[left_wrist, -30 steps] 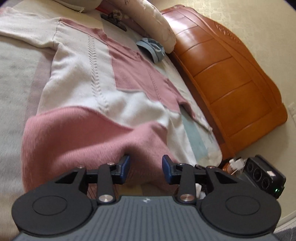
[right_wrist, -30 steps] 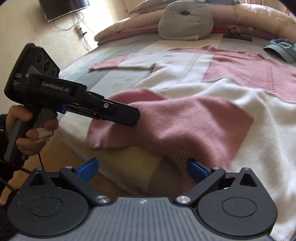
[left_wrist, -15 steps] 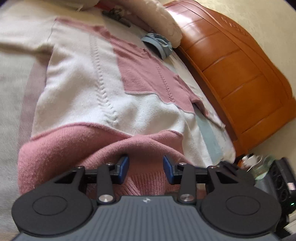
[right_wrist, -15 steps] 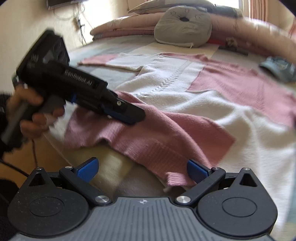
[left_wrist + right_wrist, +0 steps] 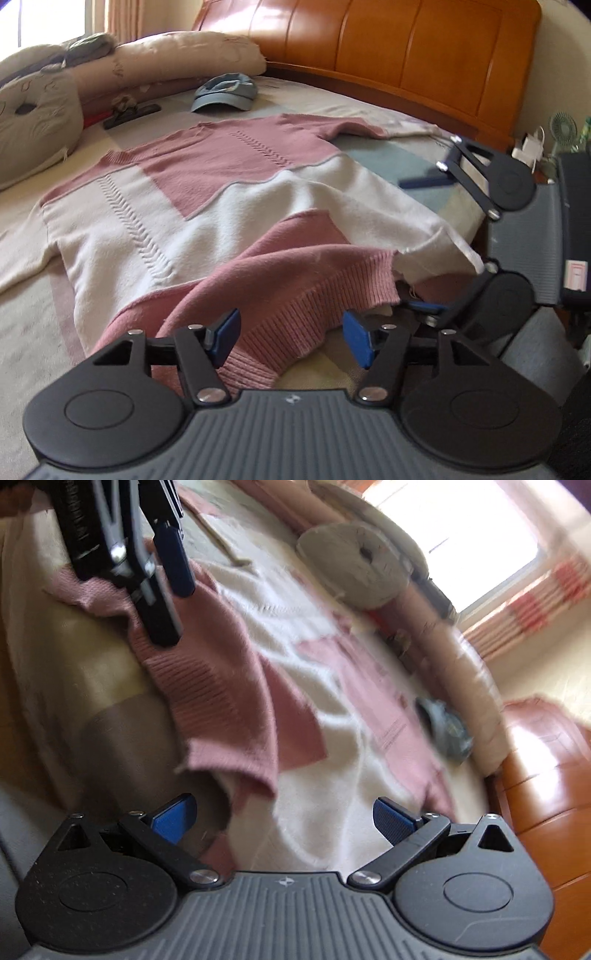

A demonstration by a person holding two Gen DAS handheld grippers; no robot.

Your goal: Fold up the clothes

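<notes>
**A:** Talk me through it, left side first.

**B:** From my left wrist view, the pink-and-white knitted sweater (image 5: pixel 207 206) lies spread front-up across the beige patchwork bedspread (image 5: pixel 26 332), neck towards the pillows. Its ribbed pink hem (image 5: pixel 295 314) is bunched and lifted right in front of my left gripper (image 5: pixel 291 338).

**A:** Is the left one gripping?

**B:** No. Its jaws have just been opening; the blue pads (image 5: pixel 225 332) stand apart with the hem fold lying between them, and I see no pad pressing on the knit.

**A:** And to the right?

**B:** My right gripper (image 5: pixel 424 243) shows at the right edge of that view, turned on its side at the sweater's white corner (image 5: pixel 454 251). One pad sits above the cloth, the other below, well apart.

**A:** From its own camera?

**B:** Blurred, but its jaws are wide open, nothing clamped. The sweater's hem drapes over the bed edge just ahead of the pads (image 5: pixel 173 818).

**A:** Anything else?

**B:** A blue-grey cap (image 5: pixel 225 92) near the cream pillows (image 5: pixel 184 59), beyond the sweater's shoulder, and the orange wooden headboard (image 5: pixel 388 48) behind.
</notes>
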